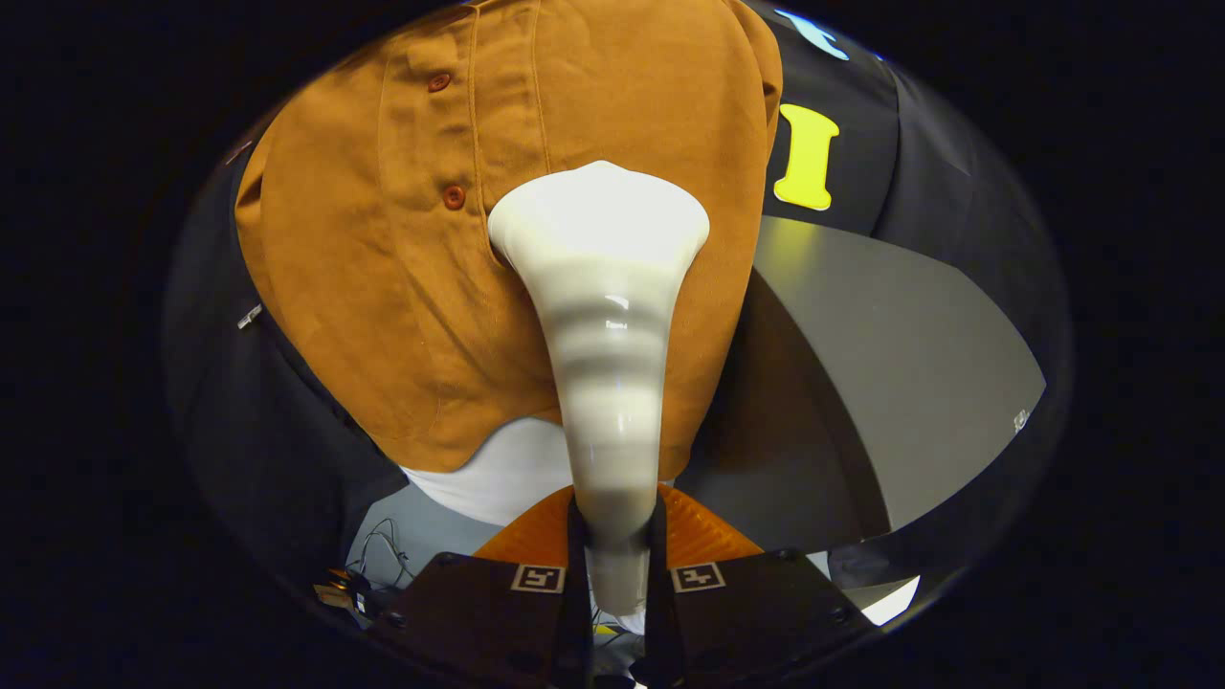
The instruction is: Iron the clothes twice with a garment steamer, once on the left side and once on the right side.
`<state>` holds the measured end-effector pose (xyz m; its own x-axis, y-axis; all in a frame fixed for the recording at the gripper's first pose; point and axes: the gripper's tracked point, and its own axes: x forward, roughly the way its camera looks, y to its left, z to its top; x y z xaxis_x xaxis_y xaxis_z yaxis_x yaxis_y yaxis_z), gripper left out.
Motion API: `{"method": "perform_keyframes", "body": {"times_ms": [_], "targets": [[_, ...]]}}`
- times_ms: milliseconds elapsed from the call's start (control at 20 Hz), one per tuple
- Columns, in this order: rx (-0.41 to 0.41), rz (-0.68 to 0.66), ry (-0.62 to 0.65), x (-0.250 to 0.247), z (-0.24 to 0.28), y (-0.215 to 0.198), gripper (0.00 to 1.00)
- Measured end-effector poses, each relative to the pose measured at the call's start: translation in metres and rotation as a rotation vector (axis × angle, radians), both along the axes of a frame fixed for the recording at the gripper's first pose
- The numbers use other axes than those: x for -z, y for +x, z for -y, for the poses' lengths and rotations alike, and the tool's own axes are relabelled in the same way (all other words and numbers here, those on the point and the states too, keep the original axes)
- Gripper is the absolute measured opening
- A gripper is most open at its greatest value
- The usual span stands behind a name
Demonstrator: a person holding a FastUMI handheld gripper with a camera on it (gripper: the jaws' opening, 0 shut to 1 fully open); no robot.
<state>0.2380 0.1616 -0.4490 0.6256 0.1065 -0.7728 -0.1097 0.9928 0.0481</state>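
Gripper view is showing the tongs [616, 550] clamping the handle of the white garment steamer [601, 316], both fingers pressing on it from either side, so it's a firm hold. The steamer is running straight ahead from between the fingers and its flared head is sitting against the brown shirt [383, 287], which is hanging in front of the booth wall. The head is resting to one side of the button placket, with two red buttons [453, 197] just beside it on the other side, roughly mid-height on the garment.

As for progress, it's looking like one pass is underway on that half of the shirt, but nobody could tell from this single shot whether it's the first or the second pass, or how much of the stroke is left. No steam is visibly coming out either. A white garment [498, 474] is peeking out under the shirt's hem, and a grey worktop [900, 383] is sitting off to the side.

Brands or labels: nothing readable on the steamer or shirt. The fingers are carrying two square coded markers [538, 578], not text.
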Motion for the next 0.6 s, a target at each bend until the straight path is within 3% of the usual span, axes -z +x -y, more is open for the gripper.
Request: {"method": "perform_keyframes", "body": {"times_ms": [400,600], "targets": [[-0.006,-0.085,-0.018,0.032,-0.003,-0.038,0.25],[-0.003,-0.057,-0.004,0.029,0.002,-0.054,0.25]]}}
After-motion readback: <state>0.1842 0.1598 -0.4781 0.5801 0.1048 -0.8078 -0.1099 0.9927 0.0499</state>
